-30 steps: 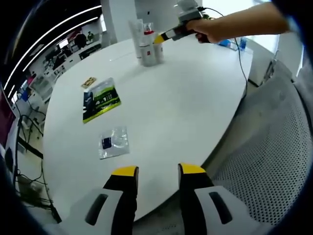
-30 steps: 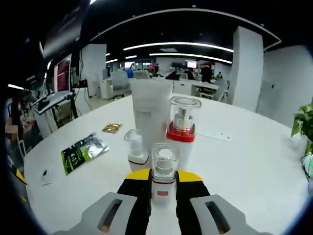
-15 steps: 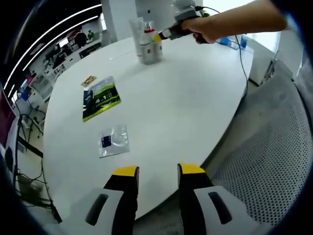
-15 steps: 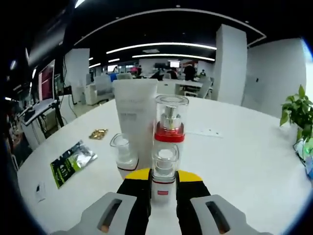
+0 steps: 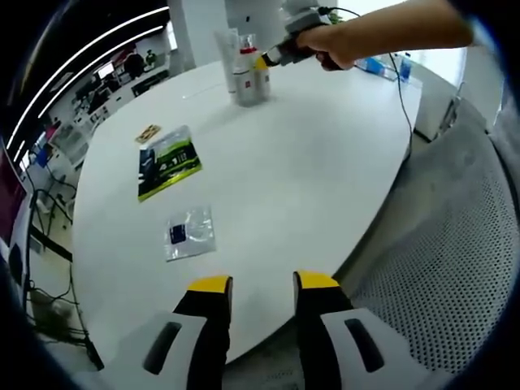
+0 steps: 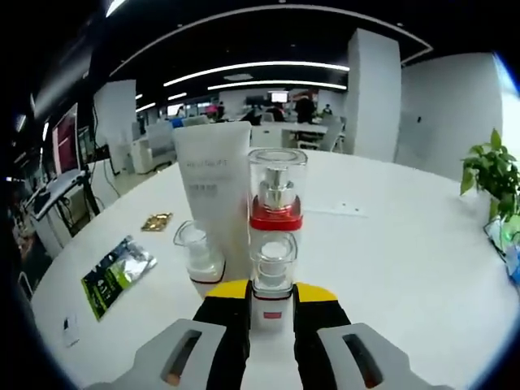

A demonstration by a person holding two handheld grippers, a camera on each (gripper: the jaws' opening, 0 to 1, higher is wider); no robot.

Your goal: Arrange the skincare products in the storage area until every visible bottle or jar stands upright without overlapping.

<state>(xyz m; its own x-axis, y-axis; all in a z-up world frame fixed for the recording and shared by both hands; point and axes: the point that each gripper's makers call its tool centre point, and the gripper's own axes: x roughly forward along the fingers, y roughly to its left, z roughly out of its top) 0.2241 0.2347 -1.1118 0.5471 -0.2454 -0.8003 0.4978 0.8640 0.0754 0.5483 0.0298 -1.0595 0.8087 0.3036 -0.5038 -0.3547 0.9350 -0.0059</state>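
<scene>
Jaws of your right gripper (image 6: 272, 294) clamp one small clear-capped white bottle (image 6: 273, 272); your left gripper's (image 5: 260, 288) gape apart above the white tabletop (image 5: 276, 171).

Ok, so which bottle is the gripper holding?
On the white table stands a small cluster of bottles. The right hand-held gripper is shut on the small bottle at the front. It is the shortest, with a clear cap, right before the red-collared pump bottle.
</scene>
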